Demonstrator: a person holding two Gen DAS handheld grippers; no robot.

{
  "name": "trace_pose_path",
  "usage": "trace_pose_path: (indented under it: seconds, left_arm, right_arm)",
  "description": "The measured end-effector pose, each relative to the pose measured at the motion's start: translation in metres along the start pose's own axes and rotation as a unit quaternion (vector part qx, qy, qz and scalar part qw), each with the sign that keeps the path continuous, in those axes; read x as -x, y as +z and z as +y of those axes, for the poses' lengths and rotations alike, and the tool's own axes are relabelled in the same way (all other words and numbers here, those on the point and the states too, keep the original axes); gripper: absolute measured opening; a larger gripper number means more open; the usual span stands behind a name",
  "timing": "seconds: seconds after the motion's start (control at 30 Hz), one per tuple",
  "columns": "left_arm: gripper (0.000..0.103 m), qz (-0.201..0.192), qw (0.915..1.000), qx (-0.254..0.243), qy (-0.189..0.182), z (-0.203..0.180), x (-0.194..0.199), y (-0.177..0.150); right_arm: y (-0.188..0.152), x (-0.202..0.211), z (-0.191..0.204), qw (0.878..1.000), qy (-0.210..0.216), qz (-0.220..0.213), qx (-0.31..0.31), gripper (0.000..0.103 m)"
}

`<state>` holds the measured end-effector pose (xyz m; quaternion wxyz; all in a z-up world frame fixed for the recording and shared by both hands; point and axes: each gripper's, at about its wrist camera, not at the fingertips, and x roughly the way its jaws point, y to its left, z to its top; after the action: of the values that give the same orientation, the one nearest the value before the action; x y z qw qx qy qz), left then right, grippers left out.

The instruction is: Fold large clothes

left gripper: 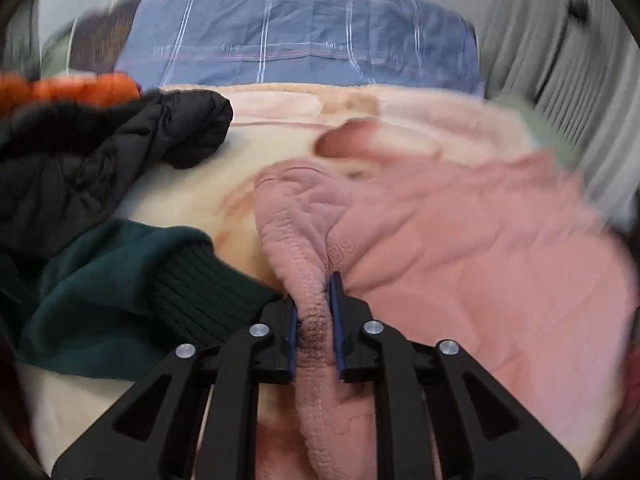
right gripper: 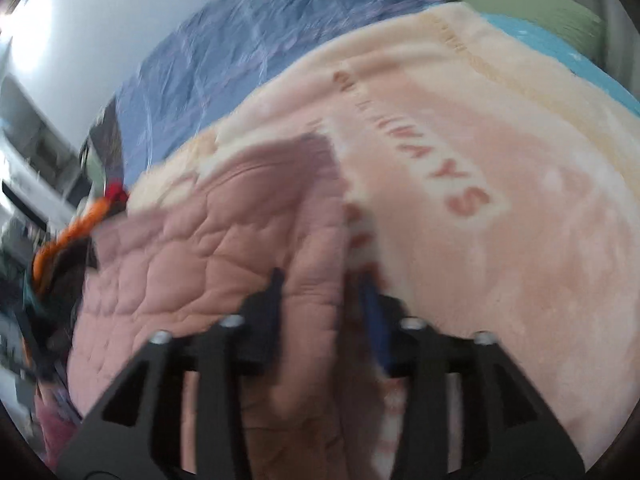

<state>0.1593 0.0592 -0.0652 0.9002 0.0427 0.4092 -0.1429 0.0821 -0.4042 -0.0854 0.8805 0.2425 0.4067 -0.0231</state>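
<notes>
Folding looks barely begun — left gripper (left gripper: 315, 320) and right gripper (right gripper: 320, 312) each pinch a rumpled edge of the pink quilted garment (left gripper: 460, 248) atop the peach blanket (right gripper: 500, 184).

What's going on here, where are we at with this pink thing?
A person is working the pink quilted garment with both handheld grippers on a bed covered by a peach blanket. The left gripper is clamped on a bunched fold of it. The right gripper has pink fabric between its fingers, but blur hides whether it is closed. The garment is still rumpled, not folded. A dark green sweater and black puffer jacket lie to the left.
</notes>
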Motion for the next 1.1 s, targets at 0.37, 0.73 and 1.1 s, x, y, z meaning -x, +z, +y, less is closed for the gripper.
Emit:
trace_pose_path:
  seconds: [0.37, 0.73, 1.1]
  left_arm:
    - [0.053, -0.084, 0.9953, -0.048, -0.002, -0.052, 0.083, 0.015]
    - [0.069, -0.032, 0.9949, -0.079, 0.054, -0.093, 0.024, -0.028]
    - [0.070, -0.038, 0.9960, -0.065, 0.049, -0.088, 0.027, -0.031]
  right_arm:
    - [-0.065, 0.092, 0.095, 0.976, -0.044, -0.139, 0.163, 0.034]
    - [-0.115, 0.037, 0.072, 0.977, -0.137, -0.044, 0.156, 0.051]
    - [-0.148, 0.048, 0.128, 0.975, -0.103, -0.052, 0.190, 0.064]
